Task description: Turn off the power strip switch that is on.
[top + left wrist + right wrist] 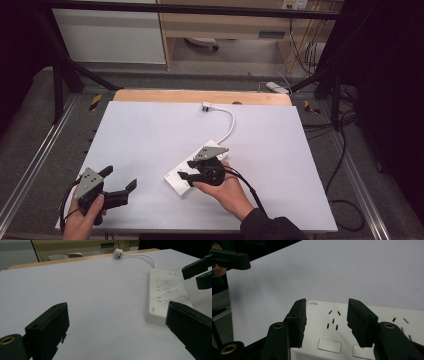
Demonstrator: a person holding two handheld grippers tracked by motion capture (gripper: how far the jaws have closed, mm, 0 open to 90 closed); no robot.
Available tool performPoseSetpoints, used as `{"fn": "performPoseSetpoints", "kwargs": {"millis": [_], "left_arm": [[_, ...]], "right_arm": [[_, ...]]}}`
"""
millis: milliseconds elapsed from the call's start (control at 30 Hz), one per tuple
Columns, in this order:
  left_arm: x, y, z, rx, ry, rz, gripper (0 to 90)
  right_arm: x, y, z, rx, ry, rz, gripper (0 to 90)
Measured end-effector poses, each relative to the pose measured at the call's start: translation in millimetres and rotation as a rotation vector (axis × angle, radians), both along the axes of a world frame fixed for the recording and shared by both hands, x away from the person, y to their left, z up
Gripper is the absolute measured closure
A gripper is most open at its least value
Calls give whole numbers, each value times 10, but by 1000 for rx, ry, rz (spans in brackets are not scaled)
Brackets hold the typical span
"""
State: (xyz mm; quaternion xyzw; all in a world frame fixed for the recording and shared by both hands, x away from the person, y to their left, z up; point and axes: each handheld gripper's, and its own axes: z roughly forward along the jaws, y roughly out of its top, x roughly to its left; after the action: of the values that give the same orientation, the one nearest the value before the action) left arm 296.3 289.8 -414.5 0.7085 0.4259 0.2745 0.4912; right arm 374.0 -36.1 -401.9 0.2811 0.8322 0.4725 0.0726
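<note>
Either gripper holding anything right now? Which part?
Nothing held. Right gripper hovers over the power strip, fingers apart; left gripper is open and empty.

Power strip [192, 170] on table [150, 140], right of centre; plug [206, 106] behind it, at far edge.

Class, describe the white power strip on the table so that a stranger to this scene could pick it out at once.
Start at the white table top. Just right of its middle lies the power strip, a long flat white block set at a slant, under the right gripper. A white cable curves from it to a plug at the far edge; nothing else there has rows of socket slots.
</note>
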Motion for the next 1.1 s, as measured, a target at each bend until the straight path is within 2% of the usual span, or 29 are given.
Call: {"fn": "performPoseSetpoints", "kwargs": {"millis": [67,100,167,433,567,667,1100], "left_arm": [[-1,1,1,0,-1,1,48],[-1,1,2,0,-1,1,48],[0,1,1,0,-1,0,48],[0,0,1,0,0,-1,48],[0,-1,0,0,0,-2,48],[0,0,0,-1,0,-2,48],[0,0,1,0,0,-4,48]], "right_arm": [[-4,8,-10,1,-2,2,541],[-17,18,-23,-1,-12,2,588],[-19,18,-29,3,-12,5,608],[-33,-13,-132,7,-15,-15,817],[-40,-27,-159,12,-11,-14,878],[-44,-32,-170,12,-9,-12,900],[-60,-7,-250,5,1,-7,900]]}}
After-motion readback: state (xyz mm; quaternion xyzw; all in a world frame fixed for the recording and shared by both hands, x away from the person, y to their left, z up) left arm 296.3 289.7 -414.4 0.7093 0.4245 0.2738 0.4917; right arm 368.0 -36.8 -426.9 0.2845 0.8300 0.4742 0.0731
